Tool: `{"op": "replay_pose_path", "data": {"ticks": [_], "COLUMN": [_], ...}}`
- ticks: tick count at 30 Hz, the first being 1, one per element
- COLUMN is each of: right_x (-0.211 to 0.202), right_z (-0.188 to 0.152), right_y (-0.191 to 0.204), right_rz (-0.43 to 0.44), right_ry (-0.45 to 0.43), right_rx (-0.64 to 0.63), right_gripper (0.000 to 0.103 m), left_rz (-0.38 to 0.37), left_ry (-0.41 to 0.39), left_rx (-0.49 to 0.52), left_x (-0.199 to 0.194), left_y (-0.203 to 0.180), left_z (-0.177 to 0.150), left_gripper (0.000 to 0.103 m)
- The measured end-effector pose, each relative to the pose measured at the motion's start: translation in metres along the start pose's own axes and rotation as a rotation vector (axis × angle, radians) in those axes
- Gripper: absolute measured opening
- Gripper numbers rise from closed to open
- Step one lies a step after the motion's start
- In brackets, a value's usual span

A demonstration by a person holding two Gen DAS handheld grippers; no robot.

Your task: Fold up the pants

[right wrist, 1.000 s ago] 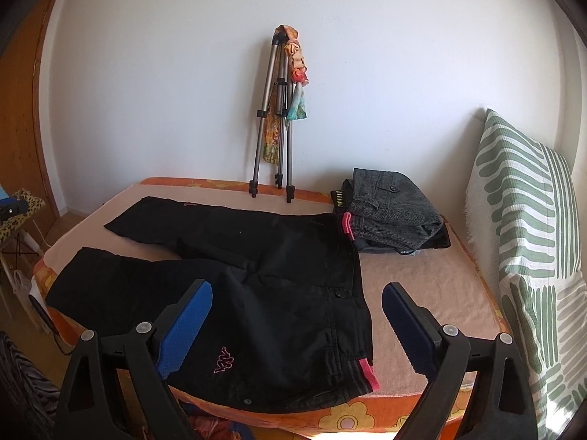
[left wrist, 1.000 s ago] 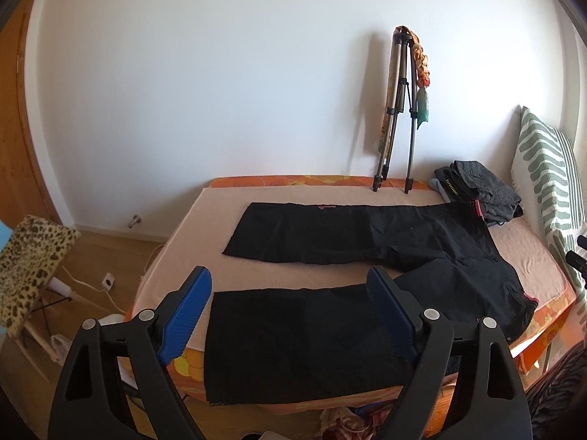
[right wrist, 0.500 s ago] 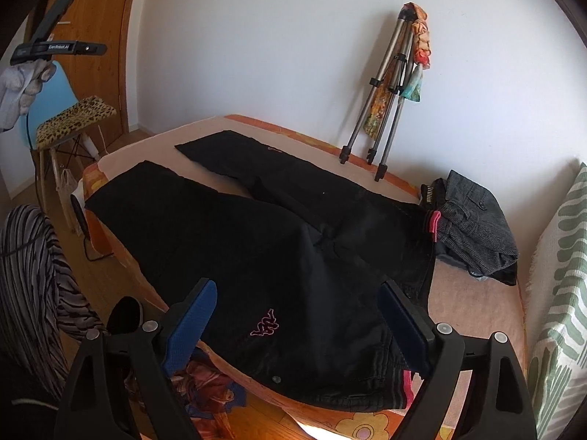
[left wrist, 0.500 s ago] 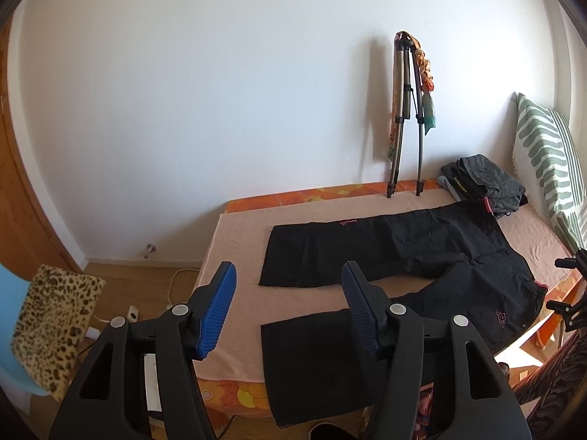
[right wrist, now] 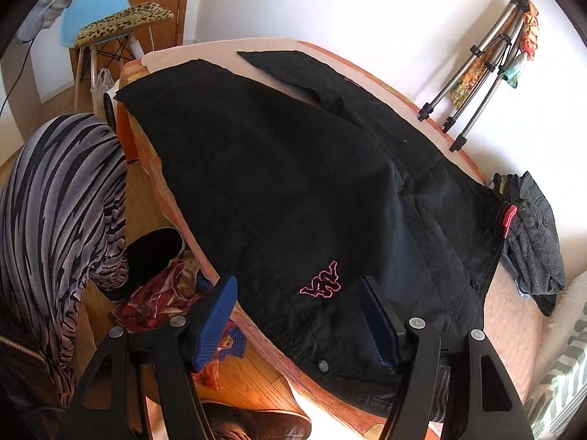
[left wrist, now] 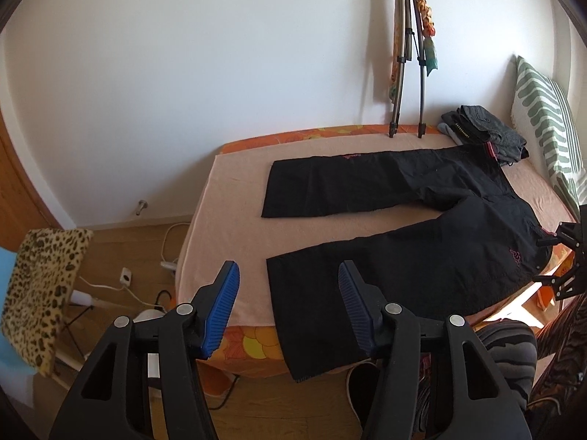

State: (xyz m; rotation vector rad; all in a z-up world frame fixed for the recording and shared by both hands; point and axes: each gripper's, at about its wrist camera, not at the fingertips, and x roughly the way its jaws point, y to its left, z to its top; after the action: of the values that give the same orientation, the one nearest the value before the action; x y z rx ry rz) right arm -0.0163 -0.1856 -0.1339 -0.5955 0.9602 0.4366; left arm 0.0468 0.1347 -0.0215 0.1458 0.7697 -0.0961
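Observation:
Black pants (left wrist: 422, 256) with a pink logo (right wrist: 323, 280) lie flat on the bed (left wrist: 227, 220), legs spread in a V, waist to the right. My left gripper (left wrist: 288, 293) hovers over the bed's near corner by the near leg's hem, jaws half apart and gripping nothing. My right gripper (right wrist: 297, 315) hangs low over the waist at the bed's front edge. Its jaws are closing, fabric and logo show between them, and the pads do not press on the cloth. The right gripper (left wrist: 565, 256) also shows at the right edge of the left wrist view.
A tripod (left wrist: 407, 73) leans on the wall behind the bed. Folded dark clothes (left wrist: 484, 132) and a green striped pillow (left wrist: 543, 121) lie at the waist end. A leopard-print chair (left wrist: 44, 286) and cables stand left. The person's striped trouser leg (right wrist: 55, 201) is beside the bed.
The left gripper's jaws narrowed and it shifted left toward the leg hems. The right gripper dropped and rolled down to the waist, its jaws narrowing.

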Motion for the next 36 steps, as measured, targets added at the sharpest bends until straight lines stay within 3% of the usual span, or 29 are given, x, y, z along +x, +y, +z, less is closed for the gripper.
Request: {"op": "replay_pose_path", "data": {"ticks": [6, 11, 14, 16, 20, 28, 31, 36], "right_x": [0.021, 0.038, 0.045, 0.049, 0.049, 0.042, 0.035, 0.026], "right_z": [-0.008, -0.009, -0.011, -0.012, -0.010, -0.004, 0.000, 0.012], "right_y": [0.005, 0.015, 0.021, 0.024, 0.024, 0.020, 0.017, 0.007], "right_rz": [0.027, 0.008, -0.008, -0.028, -0.009, 0.057, 0.065, 0.036], "right_ry": [0.053, 0.102, 0.121, 0.136, 0.145, 0.161, 0.146, 0.104], "right_rx": [-0.027, -0.092, -0.129, -0.152, -0.153, -0.123, -0.107, -0.069], "right_gripper": [0.066, 0.065, 0.062, 0.055, 0.050, 0.032, 0.020, 0.012], "left_rz": [-0.064, -0.072, -0.041, -0.017, 0.029, 0.106, 0.096, 0.023], "left_ry": [0.128, 0.194, 0.192, 0.193, 0.174, 0.118, 0.130, 0.116], "left_rx": [0.068, 0.242, 0.344, 0.389, 0.481, 0.604, 0.599, 0.525], "left_x": [0.048, 0.073, 0.080, 0.087, 0.097, 0.116, 0.121, 0.114], "left_y": [-0.029, -0.059, -0.071, -0.073, -0.079, -0.086, -0.085, -0.079], "left_z": [-0.058, -0.094, -0.105, -0.110, -0.120, -0.131, -0.130, -0.121], "left_gripper": [0.051, 0.049, 0.049, 0.049, 0.049, 0.049, 0.031, 0.018]}}
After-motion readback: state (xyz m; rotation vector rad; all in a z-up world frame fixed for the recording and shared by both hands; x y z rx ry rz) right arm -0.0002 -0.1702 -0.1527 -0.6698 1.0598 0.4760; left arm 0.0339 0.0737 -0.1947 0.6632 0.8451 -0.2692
